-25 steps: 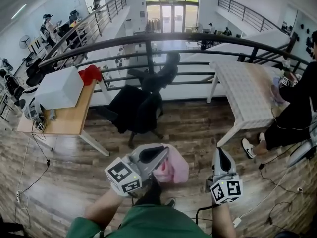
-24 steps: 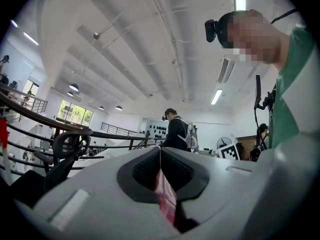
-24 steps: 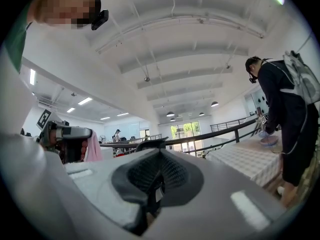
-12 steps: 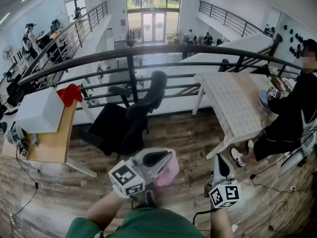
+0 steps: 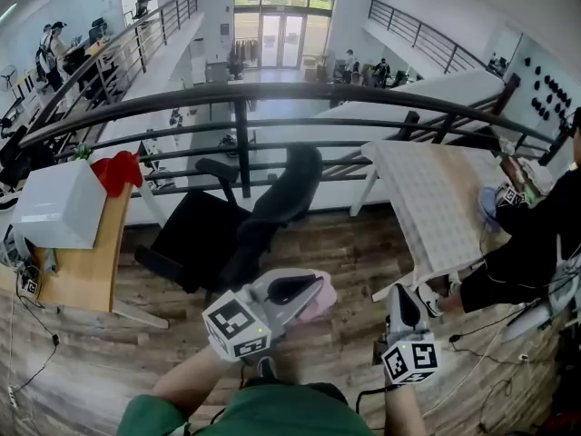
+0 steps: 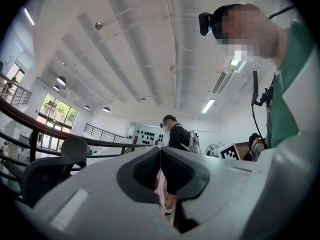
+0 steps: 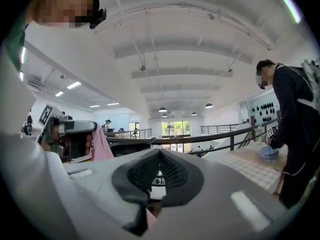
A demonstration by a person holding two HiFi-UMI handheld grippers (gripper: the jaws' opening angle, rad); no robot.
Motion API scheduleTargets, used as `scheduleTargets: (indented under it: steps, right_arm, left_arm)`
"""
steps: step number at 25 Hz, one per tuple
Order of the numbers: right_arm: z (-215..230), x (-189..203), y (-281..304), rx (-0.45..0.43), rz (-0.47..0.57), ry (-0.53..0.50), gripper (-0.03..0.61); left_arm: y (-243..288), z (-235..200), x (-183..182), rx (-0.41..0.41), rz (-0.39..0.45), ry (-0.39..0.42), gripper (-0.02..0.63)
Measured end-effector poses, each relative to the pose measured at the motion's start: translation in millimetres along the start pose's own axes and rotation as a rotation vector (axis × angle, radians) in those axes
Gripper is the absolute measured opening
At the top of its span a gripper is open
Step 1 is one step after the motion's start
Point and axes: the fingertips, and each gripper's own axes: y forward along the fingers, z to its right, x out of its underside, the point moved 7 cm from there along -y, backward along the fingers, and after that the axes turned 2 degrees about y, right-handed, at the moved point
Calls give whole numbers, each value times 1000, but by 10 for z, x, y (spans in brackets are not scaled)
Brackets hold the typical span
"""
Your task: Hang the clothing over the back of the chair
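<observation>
A black office chair [image 5: 259, 221] stands ahead of me by the railing, its tall back [image 5: 298, 182] turned slightly right. My left gripper [image 5: 314, 288] is shut on a pink piece of clothing [image 5: 320, 303], which bunches under its tip short of the chair. In the left gripper view the pink cloth [image 6: 160, 186] hangs between the closed jaws, with the chair [image 6: 55, 166] at the left. My right gripper [image 5: 399, 291] is to the right at about the same height, jaws closed. The right gripper view shows the left gripper [image 7: 70, 134] with the pink clothing [image 7: 102, 145].
A dark metal railing [image 5: 272, 98] runs behind the chair. At the left, a wooden desk [image 5: 82, 275] carries a white box [image 5: 59, 205] and a red cloth [image 5: 118, 171]. At the right, a person in black [image 5: 531, 230] stands beside a white table [image 5: 436, 203].
Both grippers have been carried forward together toward the chair, which now looks closer. The pink clothing stays in the left gripper's grip.
</observation>
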Motion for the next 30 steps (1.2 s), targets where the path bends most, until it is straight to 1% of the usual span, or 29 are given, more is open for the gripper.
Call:
scheduleTargets:
  steps: [3, 6, 9, 11, 13, 17, 22, 26, 28, 30]
  right_arm:
    - [46, 42, 203, -14, -15, 4, 3]
    - [188, 130, 377, -32, -28, 16, 3]
    - [380, 168, 552, -57, -32, 30, 3]
    - [531, 114, 686, -83, -29, 42, 3]
    - [692, 38, 915, -129, -16, 59, 3]
    - [1071, -140, 1268, -219, 24, 69, 3]
    - [1482, -108, 1589, -295, 26, 93, 3]
    - [1647, -42, 1875, -371, 7, 133, 3]
    - [1674, -18, 1957, -401, -4, 140, 3]
    - [1691, 36, 2016, -424, -21, 148, 3]
  left_arm:
    - [123, -141, 17, 6, -5, -7, 14]
    - [286, -249, 75, 0, -12, -1, 14]
    - [471, -325, 96, -24, -19, 12, 14]
    - [624, -341, 18, -52, -31, 34, 14]
    - [779, -401, -106, -100, -41, 75, 14]
    - [1141, -514, -356, -195, -24, 174, 14]
    - [1447, -740, -775, -344, 2, 306, 14]
    - [1597, -943, -1107, -455, -23, 426, 14]
    - [1631, -1044, -1258, -509, -29, 465, 14]
    - [1646, -1164, -1389, -574, -28, 482, 14]
